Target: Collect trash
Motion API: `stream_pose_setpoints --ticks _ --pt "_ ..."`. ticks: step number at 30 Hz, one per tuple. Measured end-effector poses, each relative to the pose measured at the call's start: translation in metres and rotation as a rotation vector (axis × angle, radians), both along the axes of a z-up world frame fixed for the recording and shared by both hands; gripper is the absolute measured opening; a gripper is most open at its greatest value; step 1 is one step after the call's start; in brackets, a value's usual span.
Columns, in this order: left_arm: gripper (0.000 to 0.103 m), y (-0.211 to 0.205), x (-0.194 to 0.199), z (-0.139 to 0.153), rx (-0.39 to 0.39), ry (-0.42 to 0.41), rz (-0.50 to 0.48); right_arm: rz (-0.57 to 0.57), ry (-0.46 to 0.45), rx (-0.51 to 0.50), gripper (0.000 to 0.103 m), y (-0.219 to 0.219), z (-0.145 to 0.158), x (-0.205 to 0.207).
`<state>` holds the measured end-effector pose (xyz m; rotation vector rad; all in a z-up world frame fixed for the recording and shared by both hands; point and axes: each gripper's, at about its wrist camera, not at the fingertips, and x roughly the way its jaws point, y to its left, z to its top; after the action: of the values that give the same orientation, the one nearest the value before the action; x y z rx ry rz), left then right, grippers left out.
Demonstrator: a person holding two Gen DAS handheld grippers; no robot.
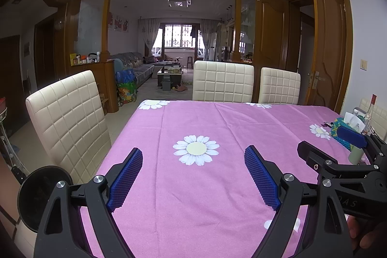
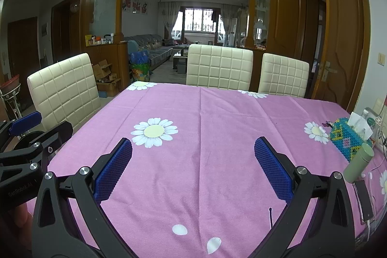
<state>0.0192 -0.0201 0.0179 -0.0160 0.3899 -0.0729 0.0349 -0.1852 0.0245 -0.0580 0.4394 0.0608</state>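
At the lower left of the right wrist view, pale lettering reading "GenRobot.AI" runs along the black body of the left tongs (image 2: pixel 17 190). At the lower right of the left wrist view, the black body of the right tongs (image 1: pixel 350 203) carries faint letters, only "DAS" legible.

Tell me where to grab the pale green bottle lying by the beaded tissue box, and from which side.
Grip the pale green bottle across its mid-body, from above, jaws straddling its width. It lies tilted against the beaded tissue box, with a phone beside its base, so side approaches look crowded.
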Motion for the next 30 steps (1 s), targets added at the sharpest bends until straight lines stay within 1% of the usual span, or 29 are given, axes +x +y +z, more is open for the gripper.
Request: stream_pose_setpoints --ticks 4,8,13,30 --pt "0.084 -0.0013 -0.0005 -0.0004 0.0 -0.001 -0.002 0.0 0.0 -0.001 0.1 -0.0002 -0.0007 0.0002" --pt "0.084 -0.0046 -0.0022 -0.0004 0.02 -0.008 0.014 0.0 0.001 0.002 0.1 -0.0005 -0.0007 0.0001" --pt "0.084 -0.0026 -0.0004 -0.0003 0.001 0.005 0.009 0.001 0.0 0.0 0.1 -0.0003 -0.0005 0.0" --pt "0.084 0.0001 0.0 -0.0016 0.001 0.007 0.003 0.002 0.003 -0.001 0.1 0.0011 -0.0018 -0.0006"
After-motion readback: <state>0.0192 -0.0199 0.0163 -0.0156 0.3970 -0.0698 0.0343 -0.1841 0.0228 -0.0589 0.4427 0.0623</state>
